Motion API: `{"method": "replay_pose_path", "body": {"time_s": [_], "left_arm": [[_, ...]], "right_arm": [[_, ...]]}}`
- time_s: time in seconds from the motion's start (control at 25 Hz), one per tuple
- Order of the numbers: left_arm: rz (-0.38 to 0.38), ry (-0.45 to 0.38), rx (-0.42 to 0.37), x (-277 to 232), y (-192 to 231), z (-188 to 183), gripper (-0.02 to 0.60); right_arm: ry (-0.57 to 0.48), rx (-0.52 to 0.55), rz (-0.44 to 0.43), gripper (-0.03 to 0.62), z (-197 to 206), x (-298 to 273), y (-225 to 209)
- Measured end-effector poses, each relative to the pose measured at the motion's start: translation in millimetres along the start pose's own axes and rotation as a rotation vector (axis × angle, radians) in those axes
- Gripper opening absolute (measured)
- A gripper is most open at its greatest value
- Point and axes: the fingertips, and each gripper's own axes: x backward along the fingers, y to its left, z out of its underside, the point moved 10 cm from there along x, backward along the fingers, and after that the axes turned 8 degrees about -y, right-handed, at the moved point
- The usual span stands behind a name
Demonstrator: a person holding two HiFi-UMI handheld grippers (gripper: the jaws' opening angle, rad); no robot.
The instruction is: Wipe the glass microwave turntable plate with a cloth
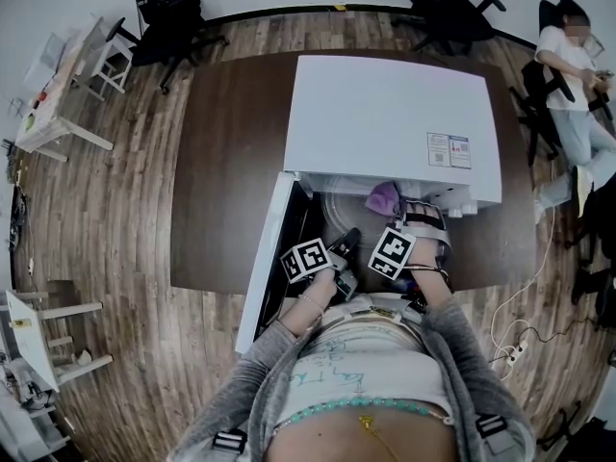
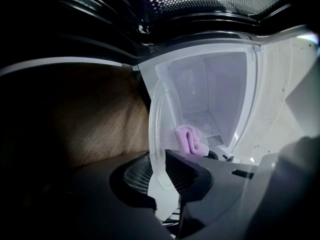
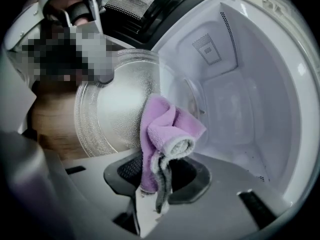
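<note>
The glass turntable plate (image 2: 159, 134) stands on edge in front of the open microwave (image 1: 385, 114). My left gripper (image 2: 162, 176) is shut on its lower rim. In the right gripper view the plate (image 3: 112, 114) shows its broad ribbed face. My right gripper (image 3: 157, 176) is shut on a bunched purple cloth (image 3: 162, 129), which lies against the plate's right edge. In the left gripper view the cloth (image 2: 189, 140) shows through the glass. From the head view both grippers sit at the microwave's mouth, the left gripper (image 1: 339, 250) beside the right gripper (image 1: 416, 215), with the cloth (image 1: 383, 198) above them.
The microwave door (image 1: 265, 258) hangs open to the left over the dark brown table (image 1: 226, 162). The white cavity (image 3: 240, 94) lies behind the plate. Office chairs (image 1: 164, 12) stand at the back, a person (image 1: 573, 85) sits far right, and a power strip (image 1: 515, 349) lies on the floor.
</note>
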Motion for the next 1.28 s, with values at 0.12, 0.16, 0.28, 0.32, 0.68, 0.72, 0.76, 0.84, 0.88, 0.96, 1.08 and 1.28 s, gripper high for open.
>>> {"method": "replay_pose_path", "body": {"time_s": [0.12, 0.16, 0.28, 0.32, 0.68, 0.72, 0.76, 0.84, 0.88, 0.96, 1.08, 1.28], "left_arm": [[0.0, 0.002, 0.004, 0, 1, 0, 0.066], [0.001, 0.001, 0.004, 0, 1, 0, 0.066], [0.002, 0.002, 0.005, 1, 0, 1, 0.066], [0.001, 0.002, 0.005, 1, 0, 1, 0.066], [-0.002, 0.001, 0.005, 1, 0, 0, 0.066], [-0.002, 0.001, 0.005, 1, 0, 0, 0.066], [-0.002, 0.001, 0.004, 1, 0, 0, 0.066], [-0.002, 0.001, 0.004, 1, 0, 0, 0.066], [-0.002, 0.002, 0.005, 1, 0, 0, 0.066], [-0.003, 0.003, 0.007, 1, 0, 1, 0.066], [-0.003, 0.002, 0.007, 1, 1, 0, 0.066], [-0.003, 0.002, 0.006, 0, 0, 0, 0.066]], "right_arm": [[-0.002, 0.003, -0.009, 0.12, 1, 2, 3], [-0.001, 0.004, -0.013, 0.12, 2, 3, 3], [0.001, 0.011, -0.031, 0.12, 2, 7, 6], [0.0, 0.013, -0.037, 0.12, 2, 8, 7], [-0.001, 0.046, -0.073, 0.12, -5, 17, 19], [-0.003, 0.05, -0.078, 0.12, -6, 17, 20], [-0.006, 0.056, -0.082, 0.12, -7, 18, 20], [-0.012, 0.071, -0.086, 0.12, -9, 19, 22], [-0.016, 0.078, -0.089, 0.12, -11, 19, 22], [-0.026, 0.091, -0.097, 0.12, -14, 20, 23], [-0.052, 0.117, -0.113, 0.12, -20, 21, 25], [-0.089, 0.139, -0.132, 0.12, -32, 23, 27]]}}
